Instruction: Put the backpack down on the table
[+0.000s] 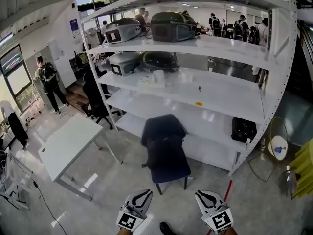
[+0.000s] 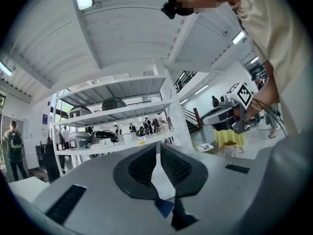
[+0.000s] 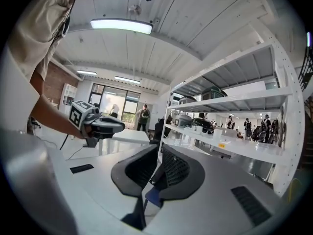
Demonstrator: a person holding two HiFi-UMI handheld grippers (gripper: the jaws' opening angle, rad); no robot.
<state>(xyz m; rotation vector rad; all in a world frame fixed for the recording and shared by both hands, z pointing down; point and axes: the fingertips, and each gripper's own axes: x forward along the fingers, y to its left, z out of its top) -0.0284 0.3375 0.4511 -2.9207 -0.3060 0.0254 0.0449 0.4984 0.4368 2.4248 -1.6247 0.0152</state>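
Both grippers low in front of me: left gripper (image 1: 140,198) and right gripper (image 1: 209,198), jaws closed together, nothing held in either. Dark blue backpack (image 1: 163,129) looks to be sitting on the chair (image 1: 171,169) by the white shelving (image 1: 220,94), well apart from both. White table (image 1: 68,143) off left

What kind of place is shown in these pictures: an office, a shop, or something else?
Probably a lab or workshop hall: tall white shelving holding bulky packs, a white table on a bare floor, and people standing around.
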